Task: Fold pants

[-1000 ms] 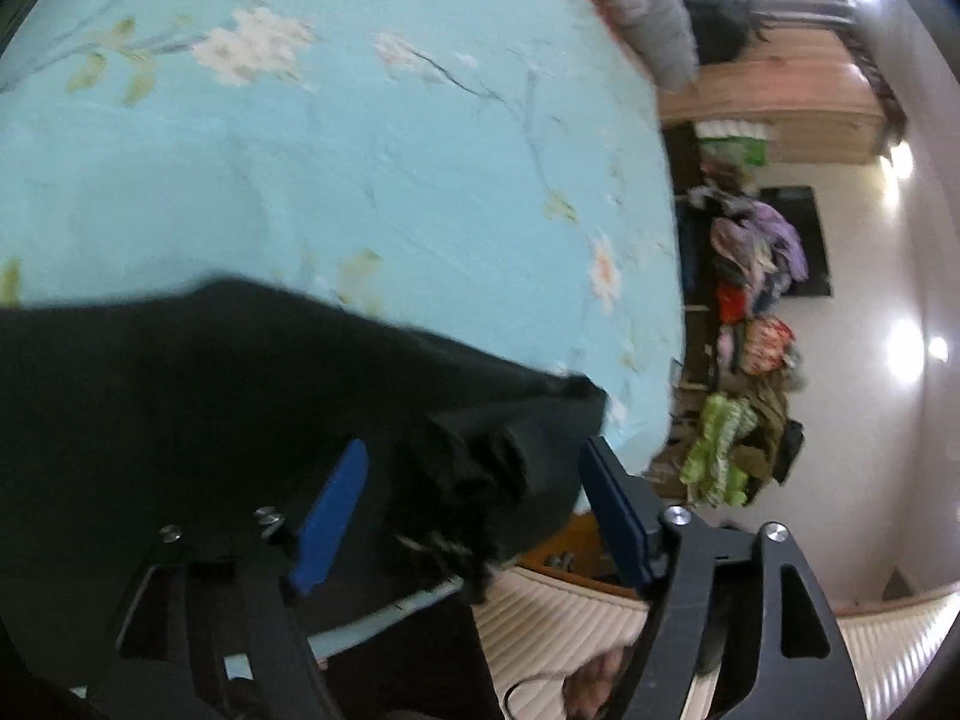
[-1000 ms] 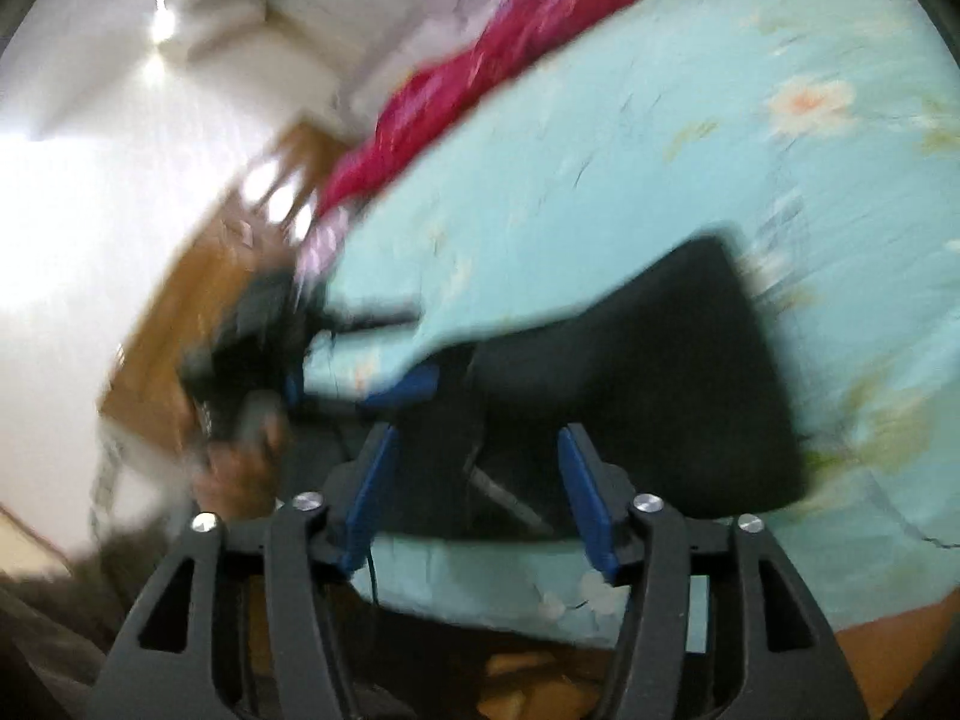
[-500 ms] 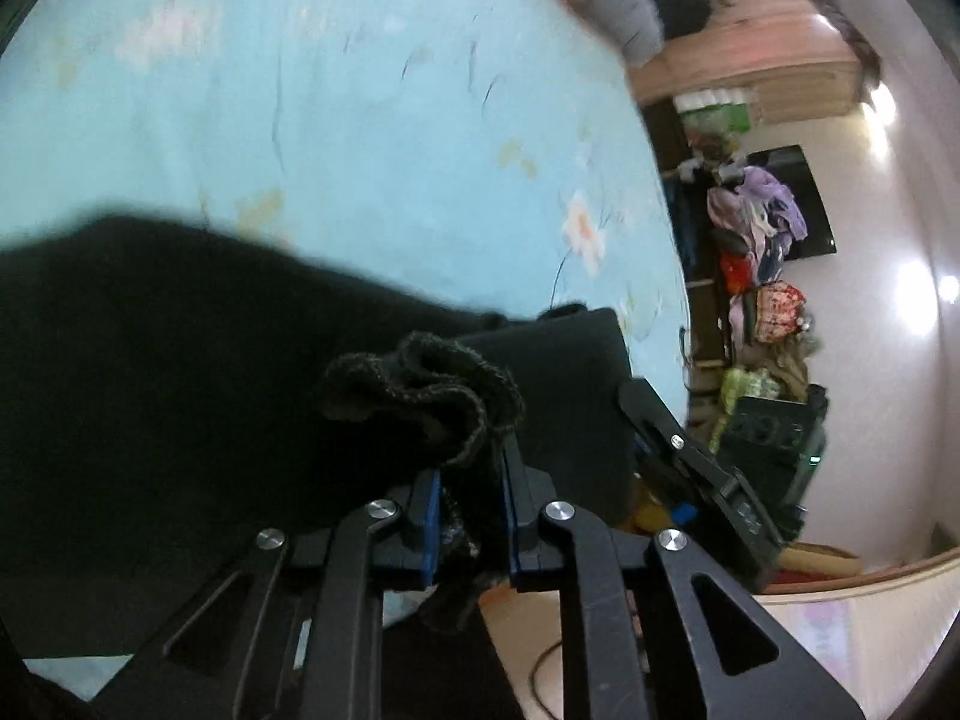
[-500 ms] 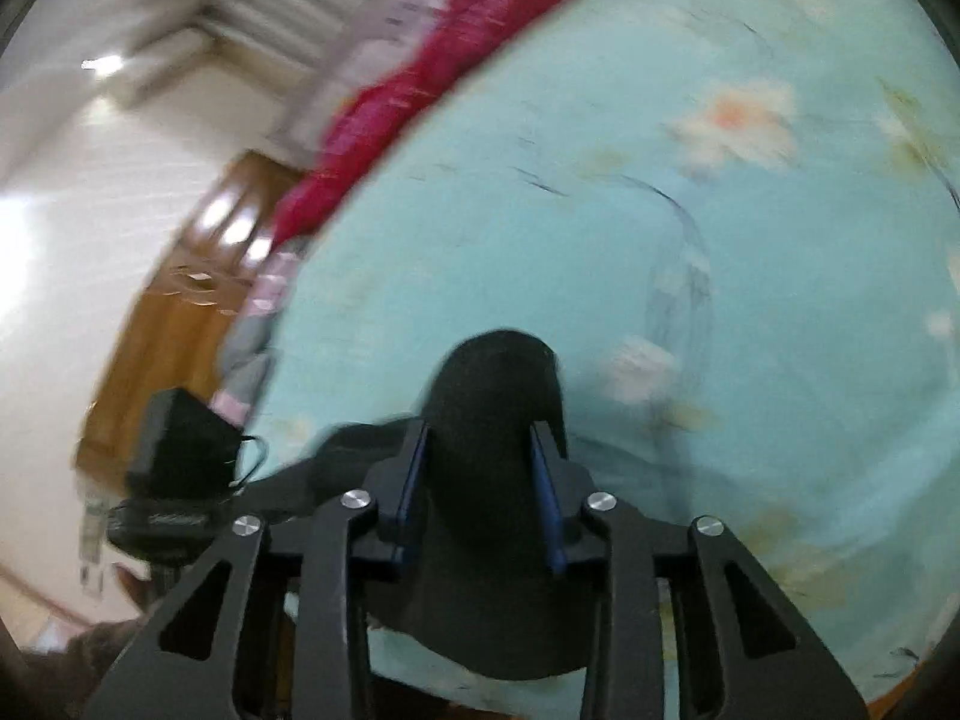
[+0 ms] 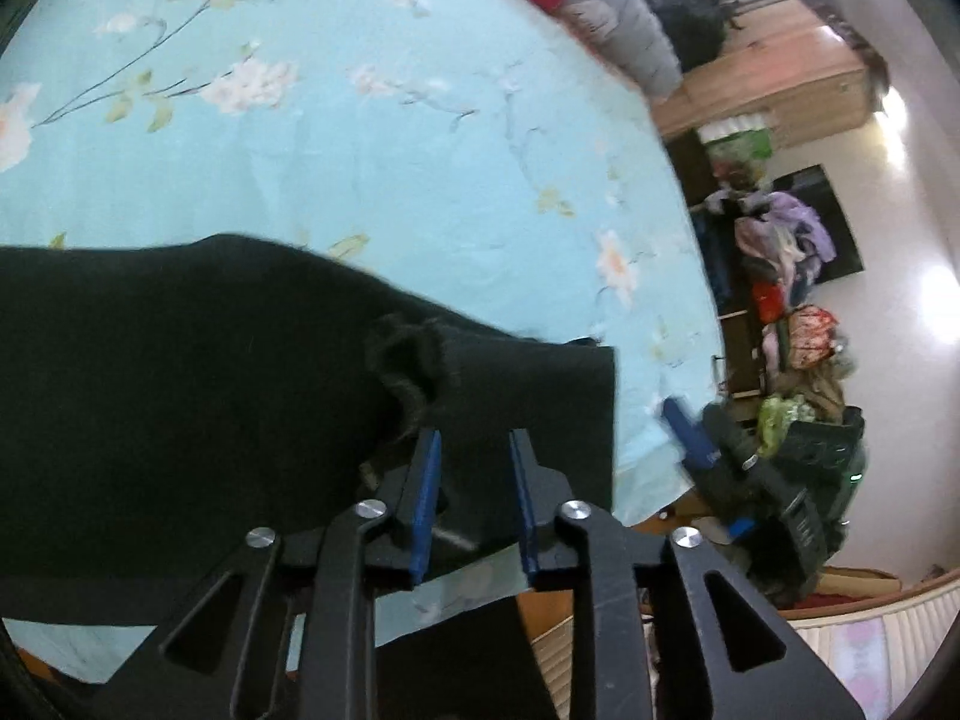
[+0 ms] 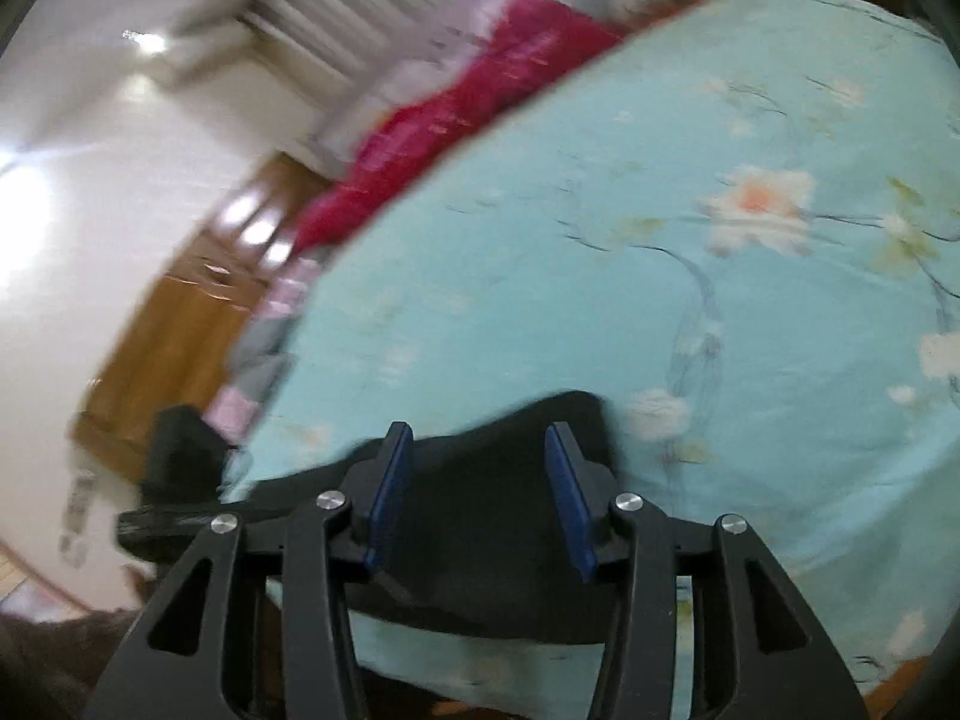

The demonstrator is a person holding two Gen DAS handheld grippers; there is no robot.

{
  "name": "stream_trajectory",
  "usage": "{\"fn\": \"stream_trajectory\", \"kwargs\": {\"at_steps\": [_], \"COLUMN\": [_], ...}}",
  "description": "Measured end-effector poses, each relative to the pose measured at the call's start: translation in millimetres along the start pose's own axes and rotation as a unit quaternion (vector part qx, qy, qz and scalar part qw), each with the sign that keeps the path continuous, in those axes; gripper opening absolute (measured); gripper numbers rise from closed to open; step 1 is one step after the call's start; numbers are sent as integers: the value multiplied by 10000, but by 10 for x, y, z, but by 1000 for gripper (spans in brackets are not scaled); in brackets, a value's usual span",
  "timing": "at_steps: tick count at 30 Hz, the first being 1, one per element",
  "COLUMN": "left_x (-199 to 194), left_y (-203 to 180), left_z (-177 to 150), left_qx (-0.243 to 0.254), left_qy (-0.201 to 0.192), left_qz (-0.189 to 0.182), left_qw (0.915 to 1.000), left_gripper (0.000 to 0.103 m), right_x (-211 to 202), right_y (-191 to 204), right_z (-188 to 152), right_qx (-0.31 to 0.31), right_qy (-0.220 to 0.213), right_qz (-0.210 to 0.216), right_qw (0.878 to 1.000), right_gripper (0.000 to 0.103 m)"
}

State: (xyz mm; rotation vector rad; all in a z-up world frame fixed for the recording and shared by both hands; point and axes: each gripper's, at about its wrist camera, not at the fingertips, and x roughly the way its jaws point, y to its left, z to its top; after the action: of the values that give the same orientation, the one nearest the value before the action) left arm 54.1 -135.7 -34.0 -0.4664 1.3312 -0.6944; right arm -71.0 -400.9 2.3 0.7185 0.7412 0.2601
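A: Biggest thing first, the bed: a pale blue sheet (image 5: pixel 372 168) printed with white blossoms fills most of both views.

B: And the black pants (image 5: pixel 180 396) lie spread across its near edge. In the left wrist view the cloth runs off the left side of the picture, so how far it goes I can't say.

A: There's a bunched, curled lip of fabric just ahead of the left gripper (image 5: pixel 474 468). Waistband or cuff? Too dark to call.

B: The left jaws are parting, only a narrow gap between the blue pads. Pants sit under and beyond the tips, but the pads aren't pinching any cloth.

A: Over to the right wrist view, which is smeared with blur. The right gripper (image 6: pixel 480 468) is opening too, its gap the wider one, with a rounded hump of the pants (image 6: pixel 492 510) between the pads. Neither pad seems to press it.

B: Far side of the bed, a red blanket (image 6: pixel 456 120) and a grey bundle beside it, both cut off at the top.

A: The other gripper shows at the right of the left view, below the bed edge, half lost against clutter.

B: Behind that, a rack of heaped clothes (image 5: pixel 780 276), details unreadable.
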Motion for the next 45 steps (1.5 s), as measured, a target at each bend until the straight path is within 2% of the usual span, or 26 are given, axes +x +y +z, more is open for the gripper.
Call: {"fn": "stream_trajectory", "kwargs": {"at_steps": [2,3,4,5,7,10,12,14,15,16,18,21,23,26,30,33,36,38,39,41,42,44,45], "left_x": [167,274,355,439,405,278,199,116,65,34,76,31,-150,-463,-1039,-1505,-1858,-1936,-1930,-1805,-1750,-1739,-1771], "left_y": [-24,11,92,129,71,43,65,128,170,222,320,332,358,479,879,1373,1933,2266,2366,2589,2710,2861,2877], "left_z": [-5,-14,-23,-31,-37,-54,-76,-129,-162,-181,-245,-243,-287,-322,-503,-765,-997,-1027,-1021,-982,-986,-1070,-1097], "left_qx": [102,136,195,323,445,409,326,301,286,253,132,247,244,88,-331,-1038,-1974,-2403,-2472,-2619,-2761,-2991,-2995], "left_qy": [-48,9,112,138,-2,82,107,28,-29,-89,-35,-39,-160,-429,-913,-1412,-2043,-2216,-2229,-2058,-1898,-1949,-1968], "left_qz": [359,653,923,1035,1003,963,858,841,885,1005,1021,1058,945,649,430,244,-36,-106,-18,317,308,-89,-176], "left_qw": [9993,9978,9955,9940,9940,9945,9957,9960,9957,9946,9947,9941,9951,9969,9943,9842,9588,9450,9430,9423,9417,9341,9334], "left_gripper": [41,42,39,39,39,40,44,56,59,60,60,58,58,59,61,61,62,61,60,43,42,42,43], "right_x": [168,279,448,524,526,436,283,281,299,316,468,476,466,381,515,757,1110,1392,1500,1764,1846,2078,2215], "right_y": [-81,-164,-294,-412,-485,-313,-214,-126,-104,-94,-138,-157,-69,221,585,889,1176,1412,1497,1747,1841,2085,2225], "right_z": [-119,-214,-312,-372,-400,-283,-281,-304,-340,-396,-480,-431,-381,-320,-312,-314,-339,-368,-388,-430,-465,-508,-538], "right_qx": [271,396,564,682,885,769,681,651,608,580,620,762,791,467,6,-357,-684,-996,-1107,-1396,-1534,-1843,-2040], "right_qy": [243,397,611,720,472,595,537,563,571,616,794,734,794,766,955,1185,1544,1802,1912,2171,2272,2517,2681], "right_qz": [299,207,29,-35,55,-20,25,-62,-160,-232,-361,-493,-654,-721,-719,-602,-473,-410,-375,-289,-265,-172,-93], "right_qw": [9989,9982,9965,9951,9949,9953,9962,9963,9964,9961,9943,9932,9915,9934,9928,9905,9845,9777,9746,9657,9613,9499,9415], "right_gripper": [48,47,47,42,40,42,49,57,58,58,58,61,61,63,67,67,67,67,67,67,67,67,67]}}
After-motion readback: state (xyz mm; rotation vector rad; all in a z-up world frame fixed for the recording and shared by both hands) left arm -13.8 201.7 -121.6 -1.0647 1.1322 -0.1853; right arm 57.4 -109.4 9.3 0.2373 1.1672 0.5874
